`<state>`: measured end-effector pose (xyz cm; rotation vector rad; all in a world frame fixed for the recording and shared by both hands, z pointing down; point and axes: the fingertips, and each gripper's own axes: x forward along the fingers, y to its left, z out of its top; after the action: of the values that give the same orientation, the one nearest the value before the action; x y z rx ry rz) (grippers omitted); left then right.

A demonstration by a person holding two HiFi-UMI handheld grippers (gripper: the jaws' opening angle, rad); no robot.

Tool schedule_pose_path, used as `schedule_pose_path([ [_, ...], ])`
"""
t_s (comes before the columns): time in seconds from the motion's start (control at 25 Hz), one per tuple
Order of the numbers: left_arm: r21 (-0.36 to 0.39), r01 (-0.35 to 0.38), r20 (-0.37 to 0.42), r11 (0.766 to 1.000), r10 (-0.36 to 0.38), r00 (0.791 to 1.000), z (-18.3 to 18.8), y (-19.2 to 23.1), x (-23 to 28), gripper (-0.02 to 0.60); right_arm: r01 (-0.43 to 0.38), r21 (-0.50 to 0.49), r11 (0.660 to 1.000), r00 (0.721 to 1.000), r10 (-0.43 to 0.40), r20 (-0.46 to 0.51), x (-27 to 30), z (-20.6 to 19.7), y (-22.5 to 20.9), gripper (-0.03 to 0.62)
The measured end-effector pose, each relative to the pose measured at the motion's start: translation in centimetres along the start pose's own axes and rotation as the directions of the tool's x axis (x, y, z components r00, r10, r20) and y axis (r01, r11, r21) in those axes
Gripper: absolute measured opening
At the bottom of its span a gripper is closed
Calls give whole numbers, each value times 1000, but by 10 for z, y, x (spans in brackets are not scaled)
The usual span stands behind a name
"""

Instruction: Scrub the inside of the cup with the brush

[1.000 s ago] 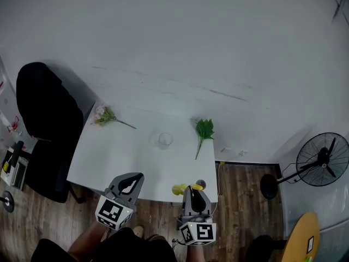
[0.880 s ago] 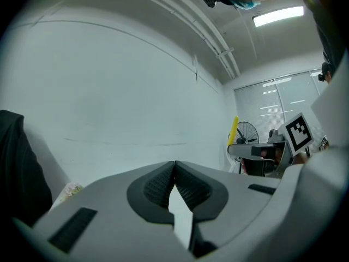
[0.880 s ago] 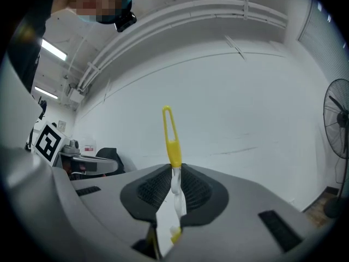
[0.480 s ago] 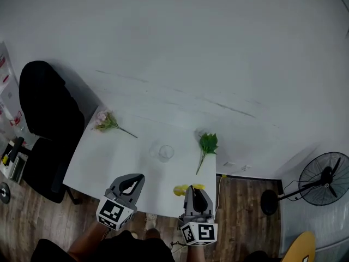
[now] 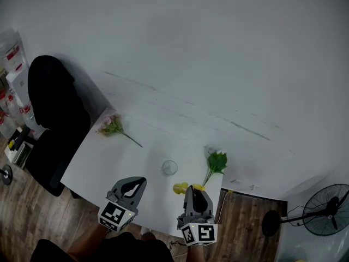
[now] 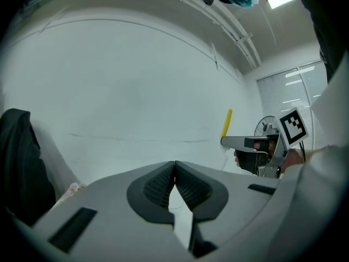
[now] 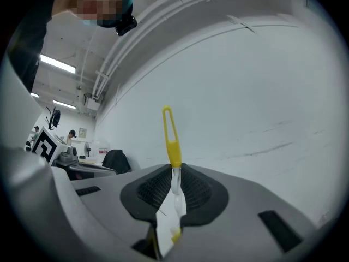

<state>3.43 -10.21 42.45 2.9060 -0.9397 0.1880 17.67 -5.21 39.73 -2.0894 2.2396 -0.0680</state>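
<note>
A clear glass cup [image 5: 169,167] stands upright near the front edge of the white table [image 5: 109,162]. My right gripper [image 5: 192,190] hangs over that edge, just right of the cup, shut on the brush [image 5: 180,188]. The brush's yellow loop handle [image 7: 170,131] sticks up from between the jaws of the right gripper [image 7: 175,171], and its white stem runs down through them. My left gripper [image 5: 137,183] is at the table's front edge, left of the cup. In its own view the left gripper [image 6: 174,166] is shut with nothing in it, and the cup is hidden.
A pink flower sprig [image 5: 112,125] lies at the table's far left and a green leafy sprig [image 5: 216,161] at its right. A black chair [image 5: 54,113] stands to the left. A floor fan [image 5: 326,209] is on the right. A white wall is behind the table.
The table and cup have come closer to both grippers in the head view. Both grippers stay shut, the right one still on the brush.
</note>
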Motion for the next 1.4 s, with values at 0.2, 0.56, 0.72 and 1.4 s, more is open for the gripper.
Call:
schedule_pose_path([
  [0.2, -1, -46, -10, 999, 46, 999, -3, 13, 23, 23, -47, 14, 999, 999, 47, -16, 33, -6, -14, 69],
  [0.56, -17, -109, -41, 994, 108, 993, -14, 35, 55, 24, -130, 39, 991, 991, 131, -39, 85, -22, -27, 68],
  [0.72, -18, -136, -23, 991, 136, 990, -19, 44, 66, 25, -161, 54, 986, 985, 164, -57, 105, -32, -30, 67],
  [1.4, -81, -239, -133, 968, 227, 965, -61, 72, 89, 23, -267, 116, 957, 946, 283, -158, 171, -92, -30, 64],
])
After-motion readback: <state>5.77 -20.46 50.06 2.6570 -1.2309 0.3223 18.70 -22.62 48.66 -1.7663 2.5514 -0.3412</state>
